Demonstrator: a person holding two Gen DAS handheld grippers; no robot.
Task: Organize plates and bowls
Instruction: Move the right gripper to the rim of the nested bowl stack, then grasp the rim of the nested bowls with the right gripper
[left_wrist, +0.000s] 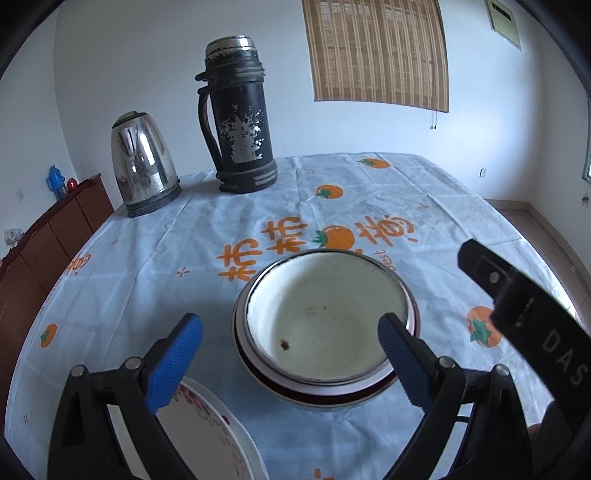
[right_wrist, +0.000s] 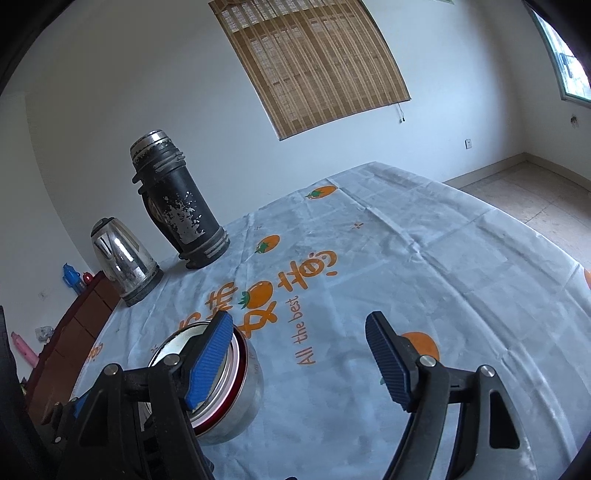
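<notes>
A stack of nested bowls (left_wrist: 325, 325) stands on the tablecloth: a white enamel bowl sits inside a red-rimmed one, inside a steel one. My left gripper (left_wrist: 290, 354) is open and empty, just in front of the stack, its blue fingers on either side of the near rim. A flowered white plate (left_wrist: 207, 432) lies under its left finger. The stack also shows in the right wrist view (right_wrist: 240, 384), partly behind the left finger. My right gripper (right_wrist: 299, 358) is open and empty, to the right of the stack; it shows as a black body in the left wrist view (left_wrist: 517, 306).
A black thermos (left_wrist: 238, 118) and a steel kettle (left_wrist: 142, 162) stand at the table's far left. The table (right_wrist: 424, 277) has an orange-print cloth. A brown cabinet (left_wrist: 48, 240) stands left of the table. Bare floor (right_wrist: 535, 199) lies beyond the right edge.
</notes>
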